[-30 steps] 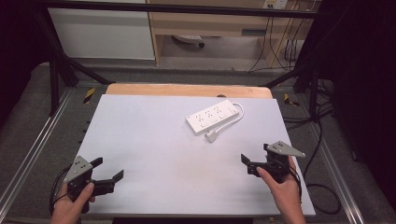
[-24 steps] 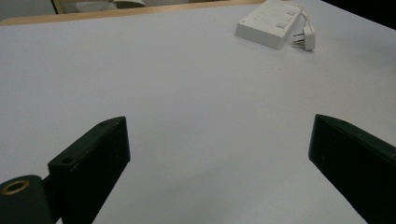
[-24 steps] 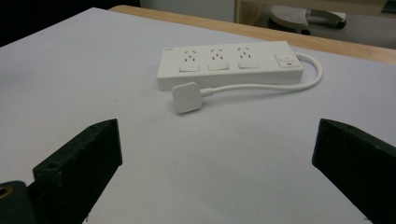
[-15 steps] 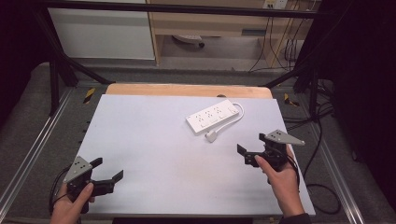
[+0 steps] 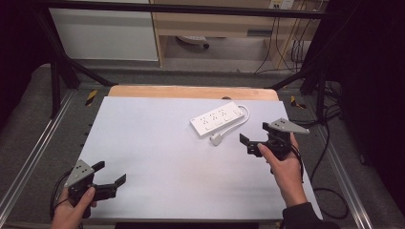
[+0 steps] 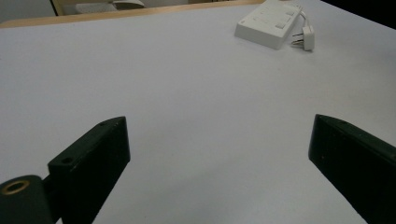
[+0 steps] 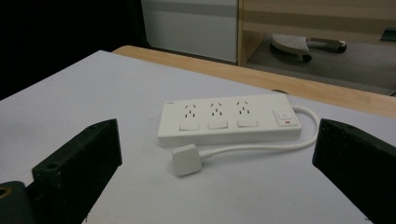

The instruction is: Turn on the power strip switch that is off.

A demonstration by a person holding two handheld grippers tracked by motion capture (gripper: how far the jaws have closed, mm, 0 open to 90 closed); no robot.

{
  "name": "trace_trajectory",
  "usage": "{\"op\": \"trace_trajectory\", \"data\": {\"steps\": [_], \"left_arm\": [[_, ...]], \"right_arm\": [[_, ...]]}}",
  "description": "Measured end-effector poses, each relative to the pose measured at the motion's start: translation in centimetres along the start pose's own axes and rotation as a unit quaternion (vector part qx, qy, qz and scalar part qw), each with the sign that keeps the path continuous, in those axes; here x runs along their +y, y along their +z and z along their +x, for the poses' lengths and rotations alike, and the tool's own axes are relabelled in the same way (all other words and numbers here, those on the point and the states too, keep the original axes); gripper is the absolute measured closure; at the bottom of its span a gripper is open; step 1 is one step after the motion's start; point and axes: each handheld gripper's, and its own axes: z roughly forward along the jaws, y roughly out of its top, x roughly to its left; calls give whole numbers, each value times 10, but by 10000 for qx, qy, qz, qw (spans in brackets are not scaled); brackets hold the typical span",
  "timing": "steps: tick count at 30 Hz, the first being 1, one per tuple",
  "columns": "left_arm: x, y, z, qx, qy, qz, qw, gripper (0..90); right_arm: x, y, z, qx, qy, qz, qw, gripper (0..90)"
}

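Observation:
A white power strip (image 5: 217, 118) (image 7: 229, 120) (image 6: 270, 24) lies on the white table top (image 5: 157, 157), right of centre toward the back. Its short cable loops round to a white plug (image 5: 216, 140) (image 7: 186, 159) (image 6: 307, 38) lying just in front of it. My right gripper (image 5: 251, 142) (image 7: 215, 177) hovers open a little to the right of the plug, jaws pointing at the strip and nothing between them. At the front left corner my left gripper (image 5: 111, 174) (image 6: 219, 168) stands open and empty, far from the strip.
A wooden strip (image 5: 191, 91) borders the table's far edge. Metal rails (image 5: 28, 162) run along both sides, with black frame legs (image 5: 57, 71) behind. Cables (image 5: 329, 143) hang at the right. A white cabinet (image 5: 105, 33) and shelving stand beyond the table.
My right gripper has moved forward and left across the table, closing in on the plug and power strip. The left gripper has stayed in place.

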Motion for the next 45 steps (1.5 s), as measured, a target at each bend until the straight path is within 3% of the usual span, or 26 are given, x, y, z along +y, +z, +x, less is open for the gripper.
{"op": "trace_trajectory", "data": {"steps": [9, 18, 28, 39, 45], "left_arm": [[1, -1, 2, 43, -34, -47, 10000, 55], [1, -1, 4, 56, -63, -79, 9999, 55], [1, -2, 8, 90, -115, -109, 9998, 55], [1, -1, 6, 92, -89, -48, 9999, 55], [1, 0, 5, 99, -66, -19, 9999, 55]], "right_arm": [[19, 6, -2, 92, 34, -224, 9997, 39], [31, 23, -4, 8, 116, -307, 9995, 30], [37, 37, -4, -141, 55, -297, 9994, 30], [52, 46, -14, -268, -13, -232, 9994, 27], [55, 56, -20, -281, 92, -155, 9994, 29]]}}
